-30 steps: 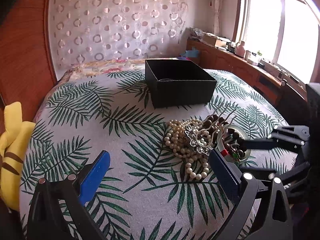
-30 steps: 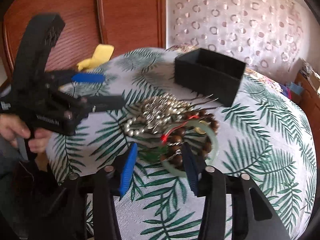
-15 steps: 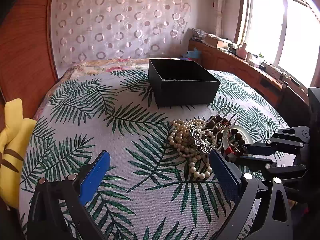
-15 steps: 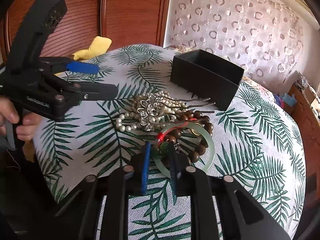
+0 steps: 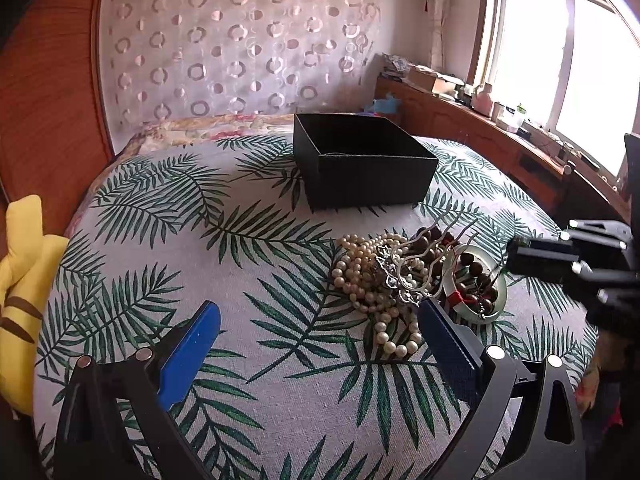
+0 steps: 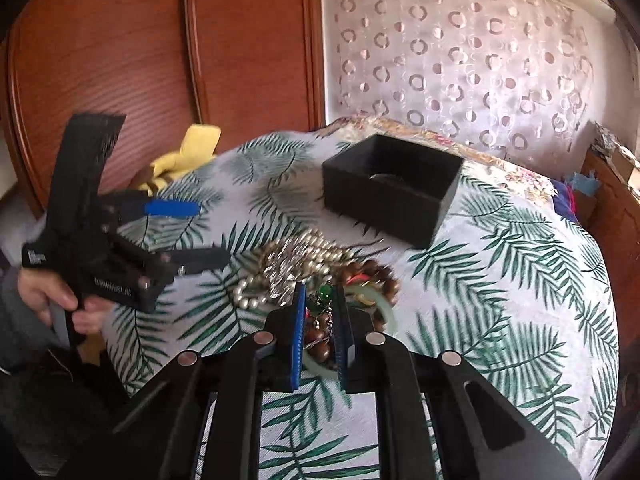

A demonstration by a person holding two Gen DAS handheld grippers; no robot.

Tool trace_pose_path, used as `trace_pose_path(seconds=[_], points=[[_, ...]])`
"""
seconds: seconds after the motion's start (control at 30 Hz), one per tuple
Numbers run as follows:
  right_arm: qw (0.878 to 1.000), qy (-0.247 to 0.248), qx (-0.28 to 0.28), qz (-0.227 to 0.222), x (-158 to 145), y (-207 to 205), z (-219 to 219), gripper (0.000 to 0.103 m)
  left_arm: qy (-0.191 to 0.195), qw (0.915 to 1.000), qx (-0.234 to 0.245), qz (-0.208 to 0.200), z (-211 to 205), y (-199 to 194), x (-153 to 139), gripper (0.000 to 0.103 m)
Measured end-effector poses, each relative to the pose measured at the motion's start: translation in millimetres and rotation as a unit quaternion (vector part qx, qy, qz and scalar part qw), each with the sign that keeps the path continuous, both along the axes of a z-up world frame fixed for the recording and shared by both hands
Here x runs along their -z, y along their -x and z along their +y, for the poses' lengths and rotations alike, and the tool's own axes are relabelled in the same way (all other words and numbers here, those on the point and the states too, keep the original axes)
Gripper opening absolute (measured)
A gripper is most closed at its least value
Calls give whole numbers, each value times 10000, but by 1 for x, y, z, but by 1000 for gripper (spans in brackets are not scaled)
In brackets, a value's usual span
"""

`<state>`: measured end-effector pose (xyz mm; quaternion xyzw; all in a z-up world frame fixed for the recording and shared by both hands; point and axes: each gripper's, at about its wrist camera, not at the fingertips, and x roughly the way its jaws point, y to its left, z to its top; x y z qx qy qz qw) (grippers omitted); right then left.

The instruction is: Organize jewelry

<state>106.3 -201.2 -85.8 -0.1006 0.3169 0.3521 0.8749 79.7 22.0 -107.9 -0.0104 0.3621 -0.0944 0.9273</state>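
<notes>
A heap of jewelry lies on the leaf-print cloth: a pearl necklace [image 5: 362, 280], a silver hair comb [image 5: 404, 276], dark wooden beads [image 5: 474, 270] and a pale green bangle [image 5: 494, 312]. An open black box [image 5: 362, 164] stands behind the heap; it also shows in the right wrist view [image 6: 394, 188]. My left gripper [image 5: 320, 340] is open and empty, low in front of the heap. My right gripper [image 6: 320, 320] is shut on a green pendant [image 6: 323, 295] with a red cord, lifted just above the bangle [image 6: 382, 308]. The pearls [image 6: 250, 294] lie to its left.
A yellow plush toy [image 5: 22, 280] sits at the table's left edge. A wooden headboard [image 6: 160, 60] and a patterned curtain [image 5: 240, 48] stand behind. A cluttered wooden ledge [image 5: 500, 128] runs under the window at the right.
My right gripper has closed from wide open onto the green pendant and has lifted it a little. My left gripper has stayed open and has barely moved.
</notes>
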Motion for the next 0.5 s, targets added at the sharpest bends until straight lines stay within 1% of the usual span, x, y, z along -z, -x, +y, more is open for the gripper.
trace_pose_path(seconds=[0.2,0.37,0.5], points=[[9995,-102,183,-234,-17,-1,-16,14,-68,9996,268,45,-12,-5,0,95],[9989,-104,338,-310,-23,-3,-31,14,-356,9972,640,116,-35,-14,1,95],[9985,-116,467,-246,-19,-7,-41,15,-604,9942,884,132,-51,-20,2,94]])
